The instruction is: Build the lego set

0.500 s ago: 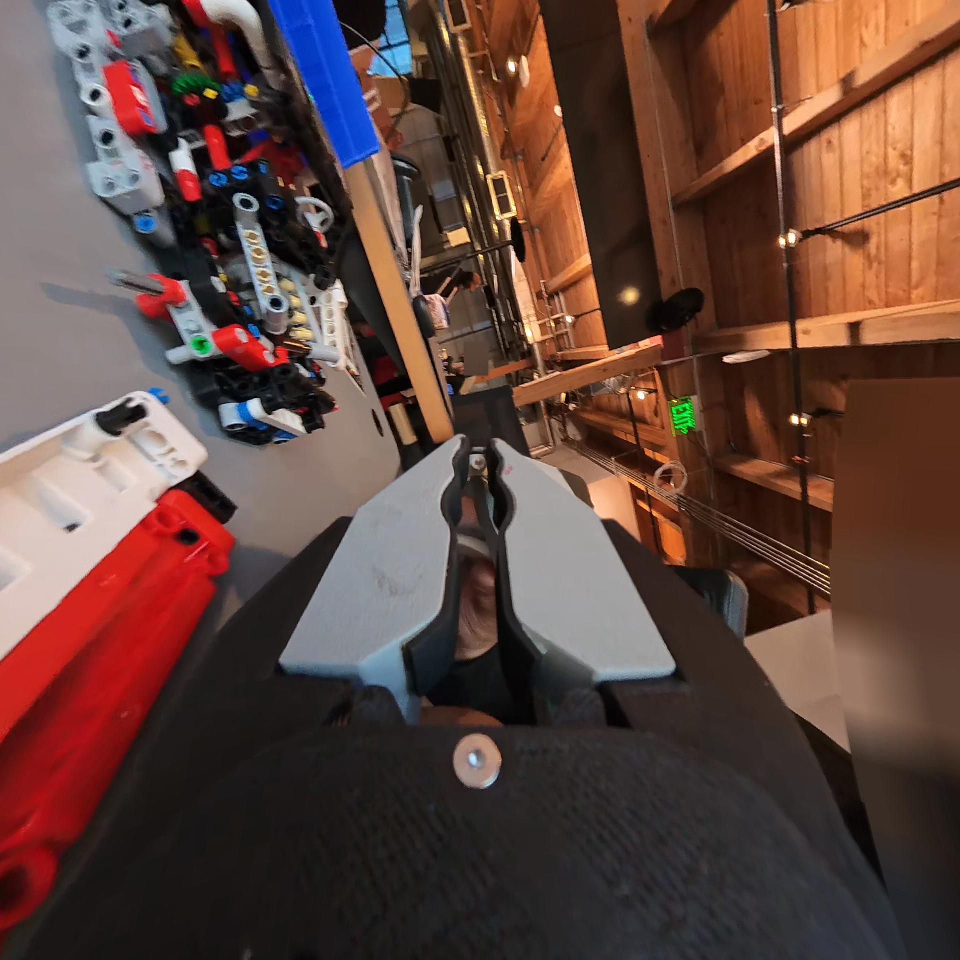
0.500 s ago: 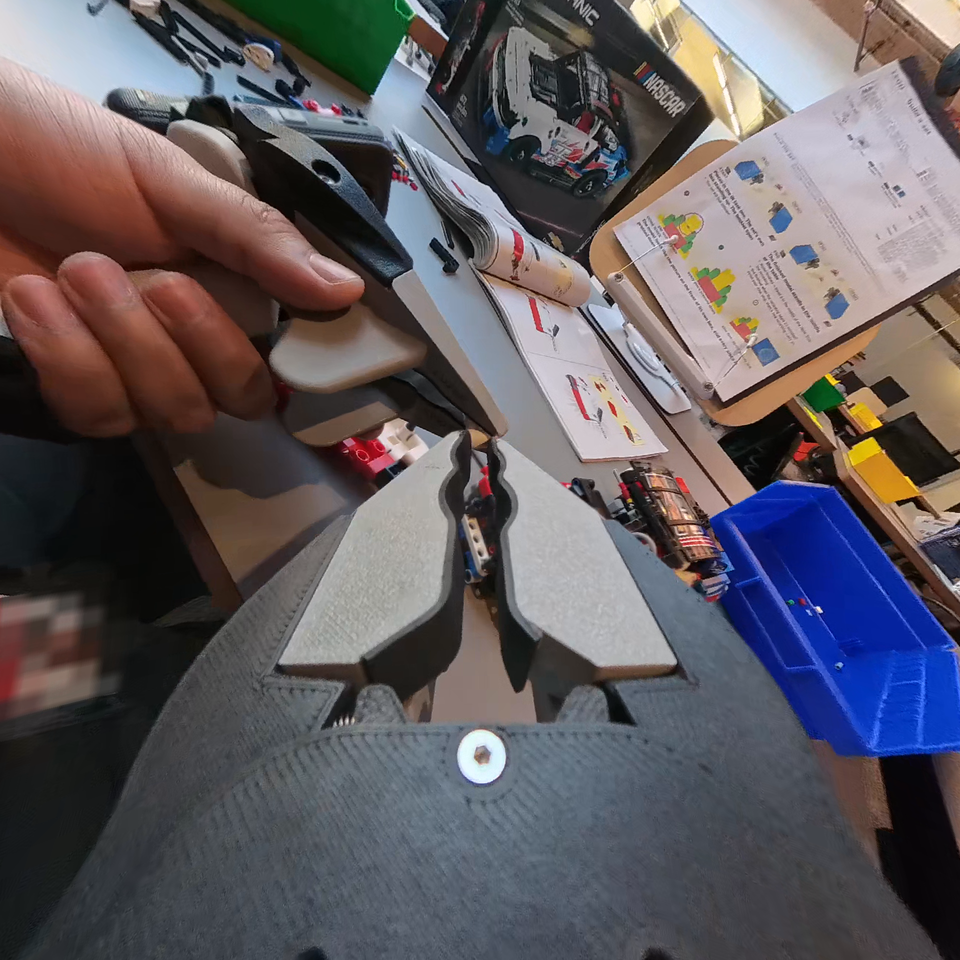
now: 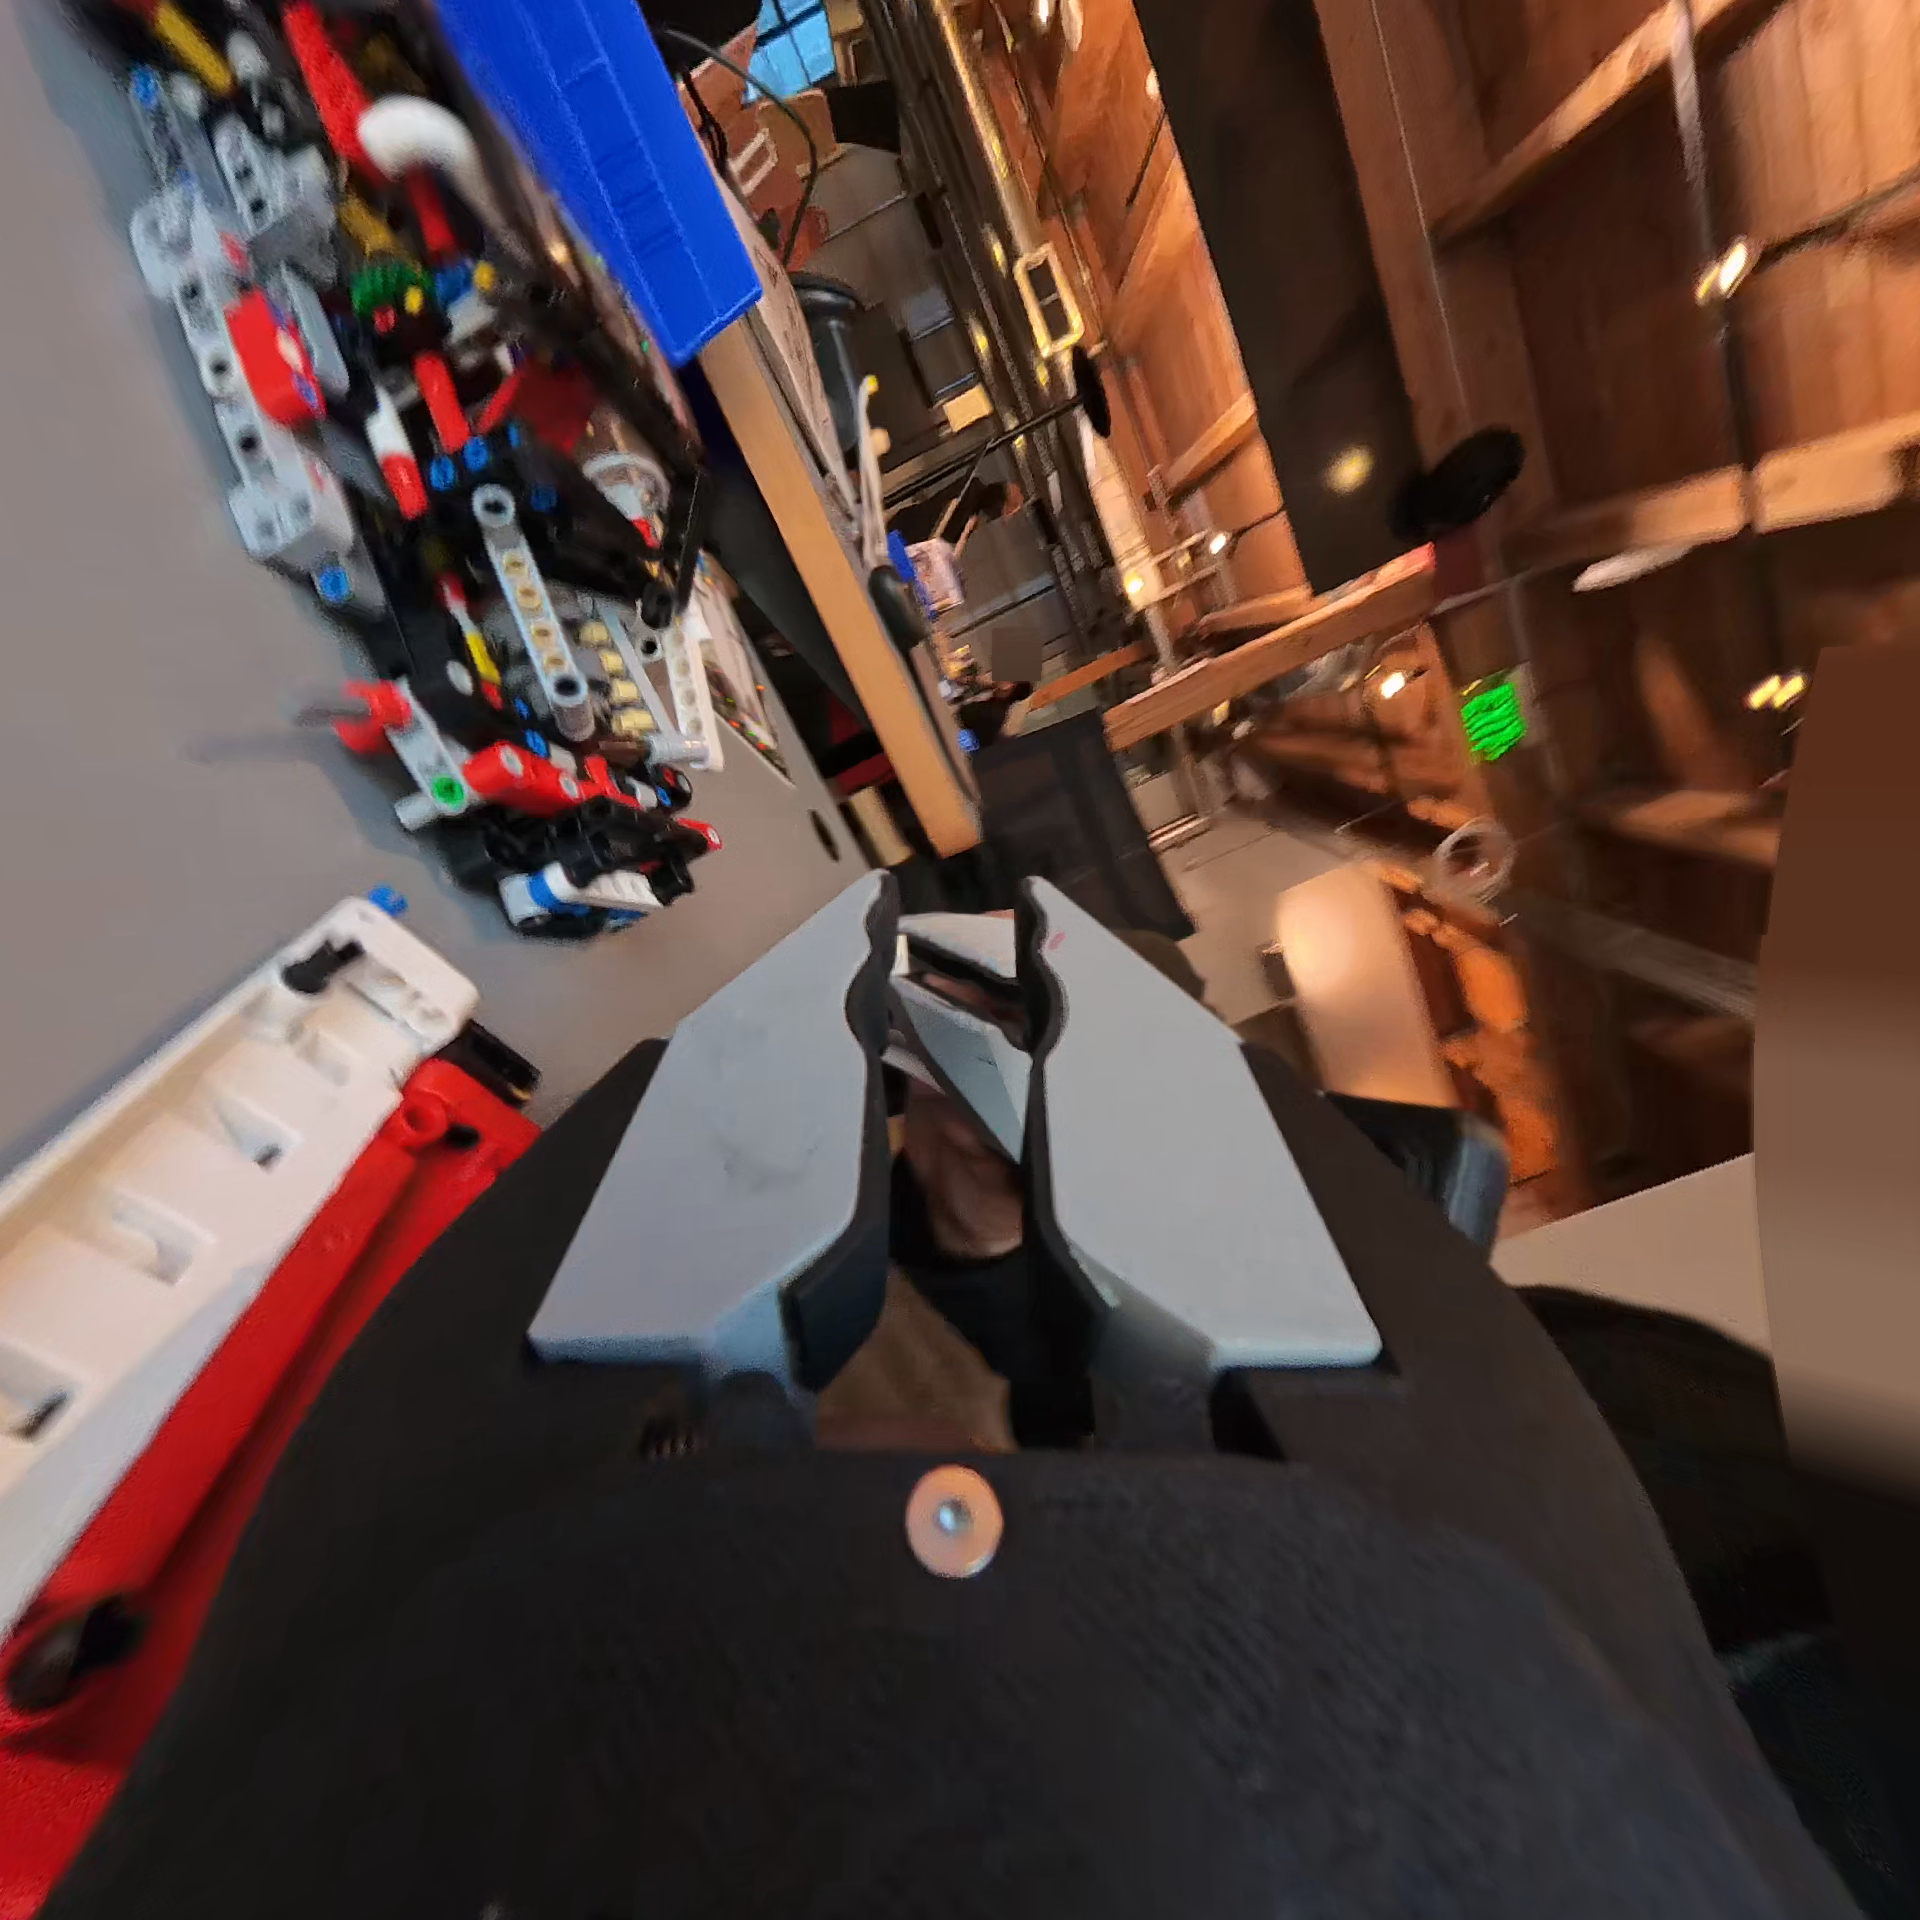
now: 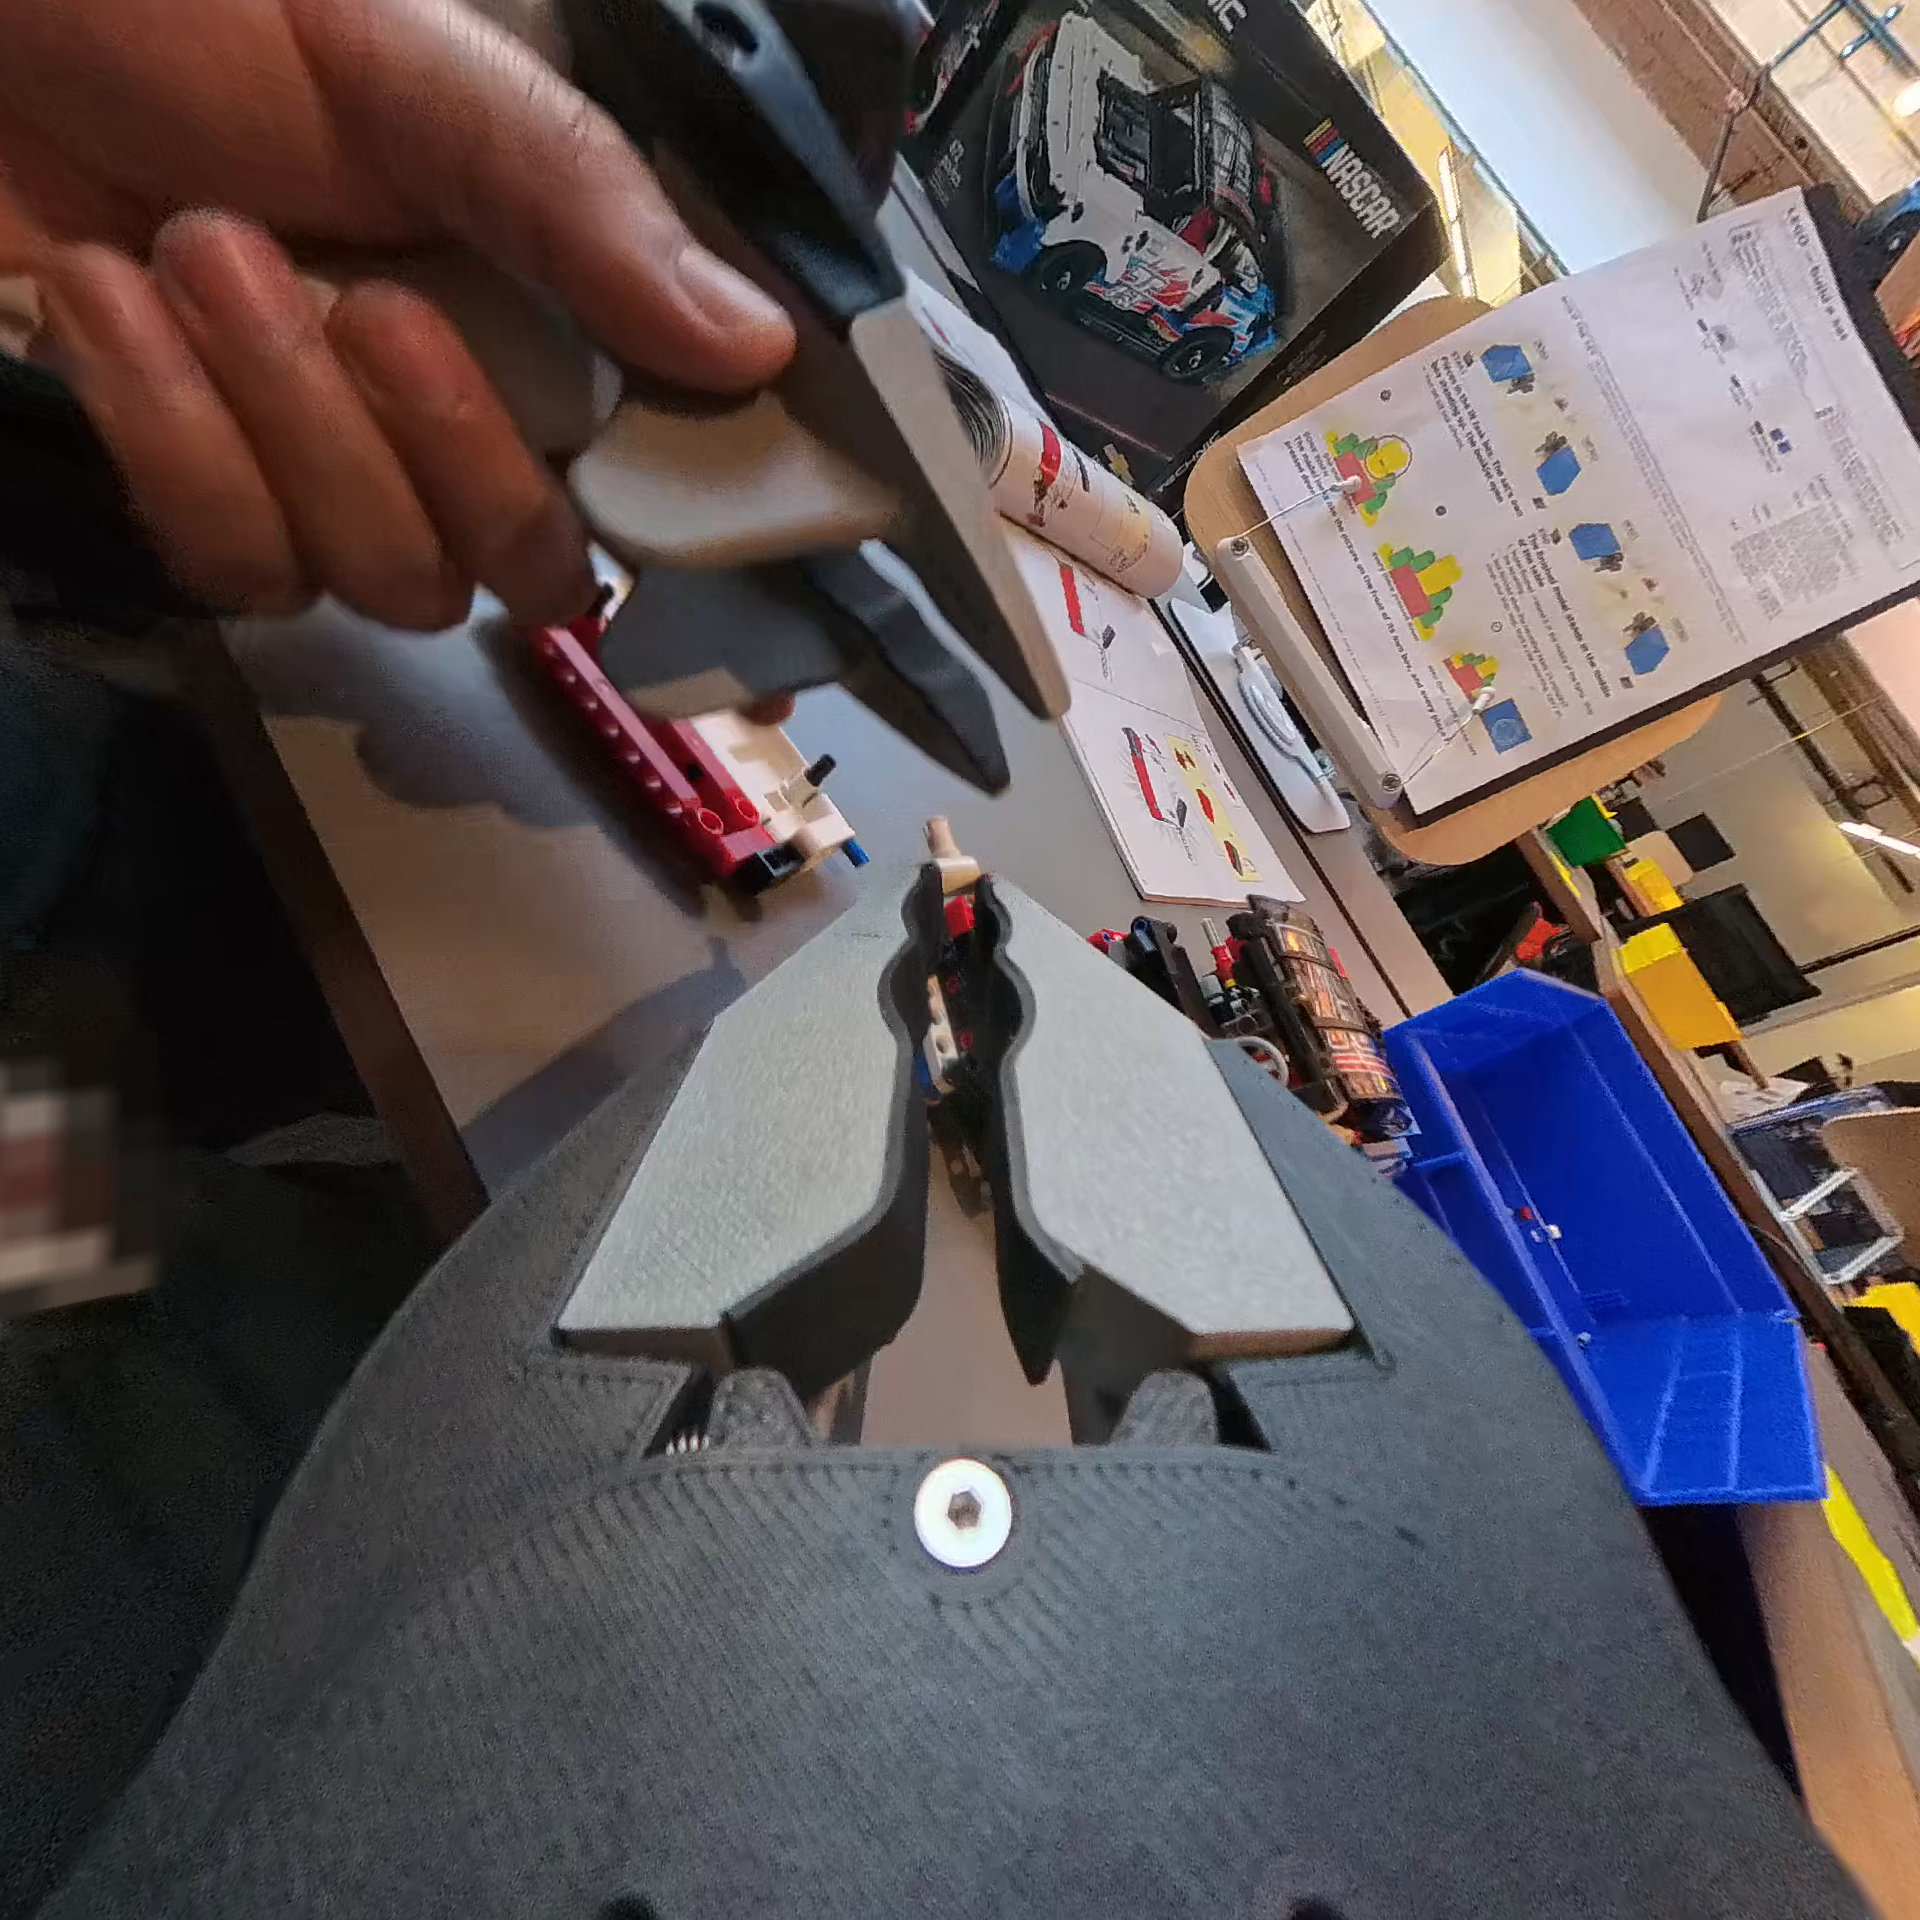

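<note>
- L gripper (image 3: 956, 904): fingers were nearly shut 0.5 s ago, now clearly apart w/ nothing between the pads. I read that as a release or a re-open before the next pick.
- R gripper (image 4: 953, 888): narrow gap between the fingers, about as before. A small tan pin (image 4: 951, 847) sits right at the tips; can't tell if it's pinched or just lying beyond them.
- Both cams have swung since then, so the red-and-white assembly (image 4: 707, 800) is now in plain R view. It lies on the grey table (image 4: 520, 935), below the L gripper and the hand (image 4: 312, 312) holding it.
- The build is far from done, judging by the loose parts pile (image 3: 468, 571).
- R view only: open instruction booklet (image 4: 1164, 727), set box (image 4: 1143, 187), clipboard sheet (image 4: 1558, 499), inside of the blue bin (image 4: 1610, 1247) (near empty, a few bits).
- L view only: the assembly's white shell up close at the lower left and the parts pile in detail.
</note>
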Available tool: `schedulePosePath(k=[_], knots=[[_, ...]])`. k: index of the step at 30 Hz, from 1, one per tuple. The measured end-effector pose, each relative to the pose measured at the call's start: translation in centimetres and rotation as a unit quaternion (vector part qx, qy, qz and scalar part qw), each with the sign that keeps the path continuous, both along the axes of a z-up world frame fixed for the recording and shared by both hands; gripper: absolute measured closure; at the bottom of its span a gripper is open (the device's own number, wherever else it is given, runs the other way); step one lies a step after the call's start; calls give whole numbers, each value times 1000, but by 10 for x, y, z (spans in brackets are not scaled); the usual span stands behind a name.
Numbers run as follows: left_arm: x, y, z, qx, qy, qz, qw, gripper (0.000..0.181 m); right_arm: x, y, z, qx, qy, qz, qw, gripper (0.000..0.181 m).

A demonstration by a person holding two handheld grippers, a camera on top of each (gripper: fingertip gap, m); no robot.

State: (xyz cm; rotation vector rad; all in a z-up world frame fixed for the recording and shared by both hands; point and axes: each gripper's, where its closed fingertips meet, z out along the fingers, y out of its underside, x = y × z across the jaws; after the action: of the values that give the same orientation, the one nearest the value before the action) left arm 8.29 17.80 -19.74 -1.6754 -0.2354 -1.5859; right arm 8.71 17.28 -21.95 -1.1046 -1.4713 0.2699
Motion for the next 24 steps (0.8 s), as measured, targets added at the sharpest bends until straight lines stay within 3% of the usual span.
schedulePosePath(k=[3,6,8,12,24], knots=[[0,-6,9,74,113,-43,990,162,6,1,0,25,-10,6,1000,179],[2,-17,-16,130,323,-129,928,158,10,0,4,70,-22,15,997,179],[3,-23,-26,145,390,-160,895,157,10,-4,7,112,-30,26,993,179],[16,-36,-25,133,347,-214,903,157,5,-17,11,189,-42,57,979,178],[9,-46,-22,136,320,-244,905,168,-3,-34,6,258,-73,110,957,178]])
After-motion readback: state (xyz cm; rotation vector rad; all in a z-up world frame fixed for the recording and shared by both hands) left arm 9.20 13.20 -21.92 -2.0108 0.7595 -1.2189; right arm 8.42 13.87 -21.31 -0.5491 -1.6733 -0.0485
